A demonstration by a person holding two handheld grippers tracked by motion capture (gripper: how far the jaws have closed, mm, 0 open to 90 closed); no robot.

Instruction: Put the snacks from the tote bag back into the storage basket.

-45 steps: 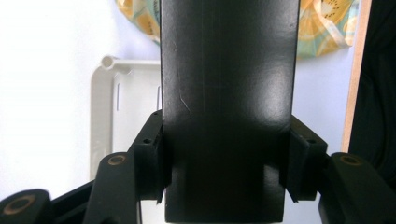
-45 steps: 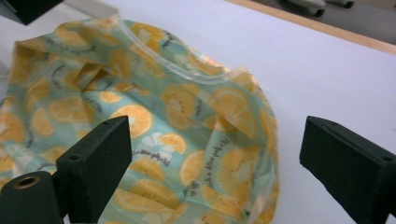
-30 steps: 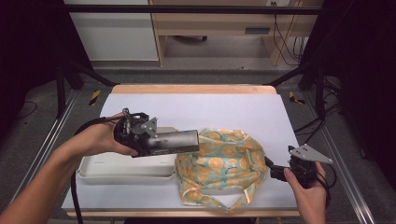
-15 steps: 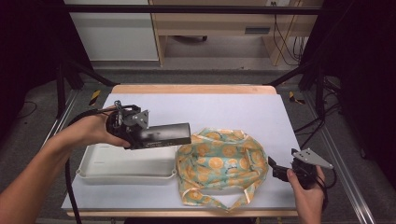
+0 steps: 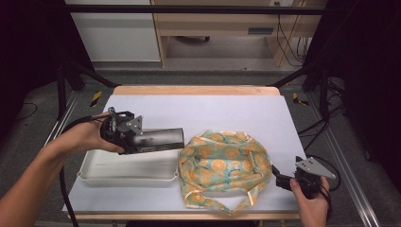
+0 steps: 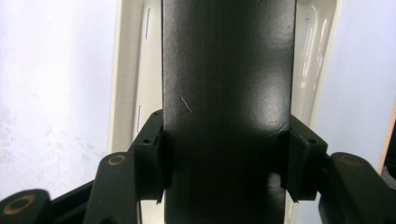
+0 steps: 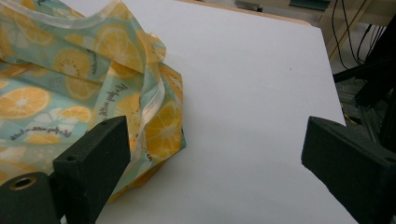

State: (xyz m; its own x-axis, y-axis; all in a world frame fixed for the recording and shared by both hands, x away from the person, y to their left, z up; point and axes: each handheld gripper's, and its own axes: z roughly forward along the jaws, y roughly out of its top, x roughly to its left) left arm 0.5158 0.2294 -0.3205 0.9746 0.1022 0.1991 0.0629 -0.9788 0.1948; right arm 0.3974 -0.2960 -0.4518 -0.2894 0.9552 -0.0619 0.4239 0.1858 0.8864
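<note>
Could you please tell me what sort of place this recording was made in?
Probably a lab or workshop test bench: a white-topped table on a metal frame, loose cables on the floor behind, and plain wooden furniture farther back. On the table lie a tray and a fruit-print cloth bag.

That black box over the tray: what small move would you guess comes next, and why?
Probably a short lowering of the black box onto the white tray, then letting go. The left tool clamps the box's sides, and the box hangs lengthwise over the tray, clear of the orange-print bag. The right tool stands open beside the bag, holding nothing.
</note>
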